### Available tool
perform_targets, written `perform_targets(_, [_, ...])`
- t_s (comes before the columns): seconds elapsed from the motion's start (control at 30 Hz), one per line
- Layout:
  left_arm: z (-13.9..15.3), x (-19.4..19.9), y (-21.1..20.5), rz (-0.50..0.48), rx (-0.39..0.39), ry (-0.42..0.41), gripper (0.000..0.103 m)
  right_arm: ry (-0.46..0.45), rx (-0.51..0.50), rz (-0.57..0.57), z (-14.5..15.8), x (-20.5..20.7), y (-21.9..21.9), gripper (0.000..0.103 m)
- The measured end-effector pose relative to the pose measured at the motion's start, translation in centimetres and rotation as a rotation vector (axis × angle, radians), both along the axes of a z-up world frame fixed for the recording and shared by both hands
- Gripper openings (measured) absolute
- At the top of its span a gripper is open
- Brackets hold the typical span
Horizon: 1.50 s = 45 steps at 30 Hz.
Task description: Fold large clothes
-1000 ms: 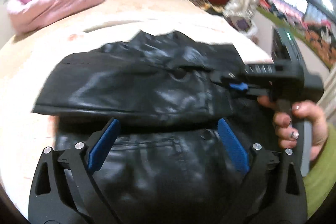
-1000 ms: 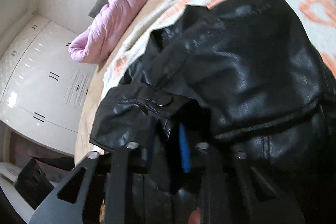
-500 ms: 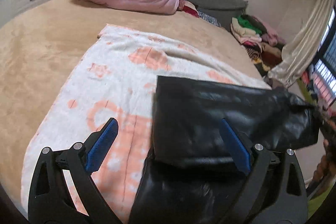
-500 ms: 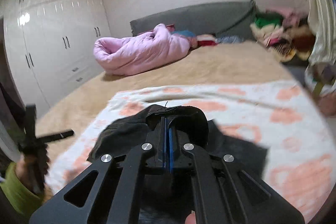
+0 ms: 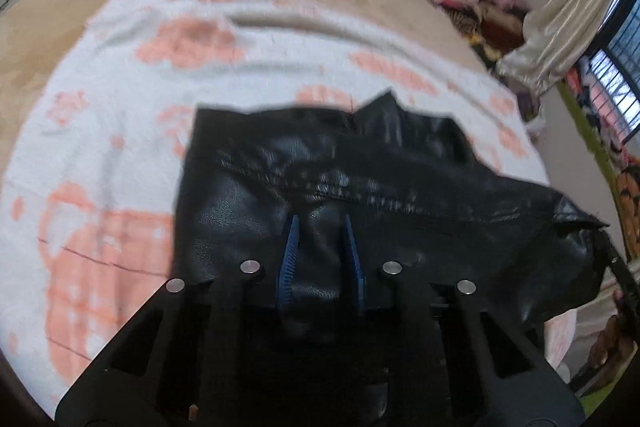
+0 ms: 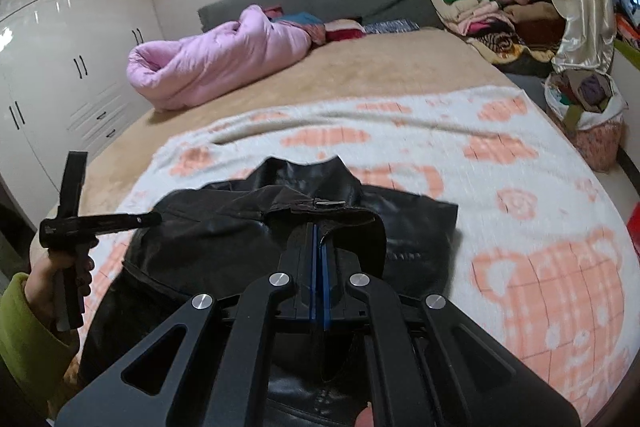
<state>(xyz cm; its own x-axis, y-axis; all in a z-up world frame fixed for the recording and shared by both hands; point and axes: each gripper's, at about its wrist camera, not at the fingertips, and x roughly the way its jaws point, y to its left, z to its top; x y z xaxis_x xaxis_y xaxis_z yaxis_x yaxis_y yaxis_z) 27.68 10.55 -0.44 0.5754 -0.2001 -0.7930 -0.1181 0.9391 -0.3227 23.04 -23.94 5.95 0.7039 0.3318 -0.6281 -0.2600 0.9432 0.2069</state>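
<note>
Both grippers now sit on the jacket, the left newly closing in.

We have brought our left gripper [image 5: 320,251] from wide open over the blanket [image 5: 120,115] onto the black jacket [image 5: 256,203], and its jaws are closing with a fold of leather between the pads. Our right gripper [image 6: 319,267] has lifted, clenched on the jacket's cuff. The jacket lies half folded on the blanket on the bed [image 6: 400,63]. We judge that a two-handed fold is about to start; the leather looks stiff and slick.
</note>
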Motion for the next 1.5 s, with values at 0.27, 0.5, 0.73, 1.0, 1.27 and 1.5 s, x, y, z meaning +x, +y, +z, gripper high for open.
perform_targets(0.27, [-4.2, 0.3, -1.8, -0.018, 0.098, 0.045, 0.015, 0.084, -0.065, -0.033, -2.7, 1.3, 0.3, 0.003])
perform_targets(0.5, [-4.4, -0.1, -2.0, -0.03, 0.128, 0.03, 0.015, 0.141, -0.013, -0.128, -2.7, 1.1, -1.6, 0.048])
perform_targets(0.73, [-4.6, -0.4, -1.6, -0.026, 0.101, 0.019, 0.015, 0.032, -0.051, -0.151, -0.5, 1.0, 1.1, 0.047])
perform_targets(1.0, [-4.4, -0.5, -1.4, -0.036, 0.096, 0.015, 0.015, 0.13, -0.199, -0.065, -5.4, 4.9, 7.4, 0.044])
perform_targets(1.27, [-4.4, -0.6, -2.2, -0.05, 0.135, -0.004, 0.015, 0.293, -0.242, -0.098, -12.2, 7.1, 6.5, 0.044])
perform_targets(1.5, [-4.3, -0.8, -2.5, -0.063, 0.152, -0.027, 0.015, 0.237, -0.239, -0.096, -12.0, 6.2, 6.6, 0.045])
